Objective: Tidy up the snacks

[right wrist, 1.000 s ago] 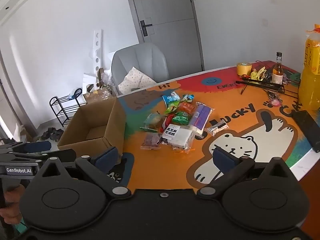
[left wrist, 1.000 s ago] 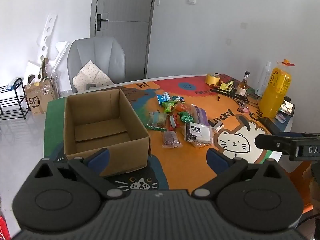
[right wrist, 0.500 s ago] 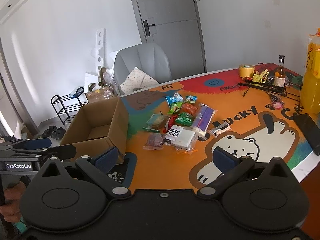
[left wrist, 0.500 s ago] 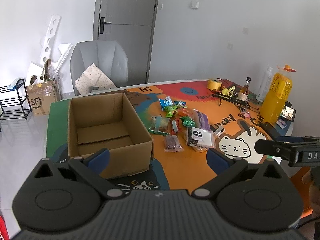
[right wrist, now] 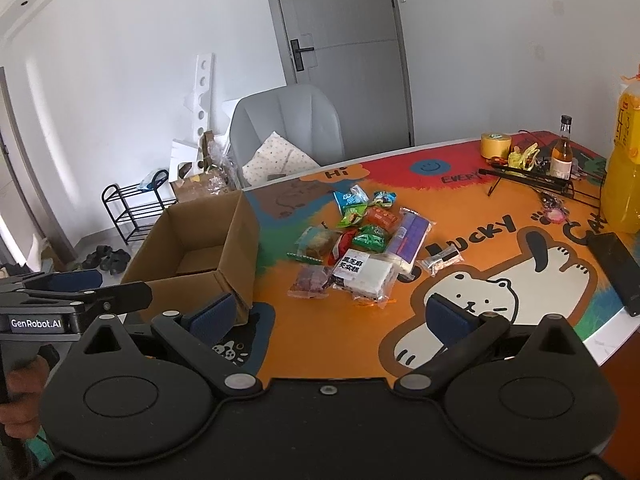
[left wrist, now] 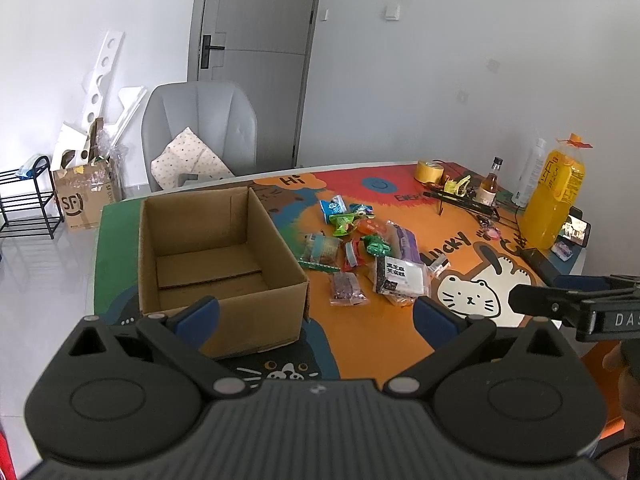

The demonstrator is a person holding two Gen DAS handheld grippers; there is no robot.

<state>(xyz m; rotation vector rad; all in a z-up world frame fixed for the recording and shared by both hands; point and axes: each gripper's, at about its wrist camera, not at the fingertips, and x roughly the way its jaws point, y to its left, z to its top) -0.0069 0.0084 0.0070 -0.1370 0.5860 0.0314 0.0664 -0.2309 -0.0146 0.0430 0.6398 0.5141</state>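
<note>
An empty open cardboard box (left wrist: 224, 264) (right wrist: 188, 256) stands on the left of the colourful table mat. A pile of snack packets lies to its right, among them a white packet with black print (left wrist: 400, 276) (right wrist: 364, 272), a purple packet (left wrist: 347, 289) and a long purple-white pack (right wrist: 410, 236). My left gripper (left wrist: 316, 314) is open and empty, held above the table's near edge in front of the box. My right gripper (right wrist: 340, 314) is open and empty, short of the snack pile.
A big yellow bottle (left wrist: 554, 196), a small brown bottle (left wrist: 491, 186), a tape roll (left wrist: 429, 170) and a black stand sit at the table's far right. A black remote (right wrist: 616, 272) lies near the right edge. A grey chair (left wrist: 200, 136) stands behind the table.
Both grippers have drawn back and risen slightly, so the table looks a little farther off. Both stay open. Nothing on the table has moved.
</note>
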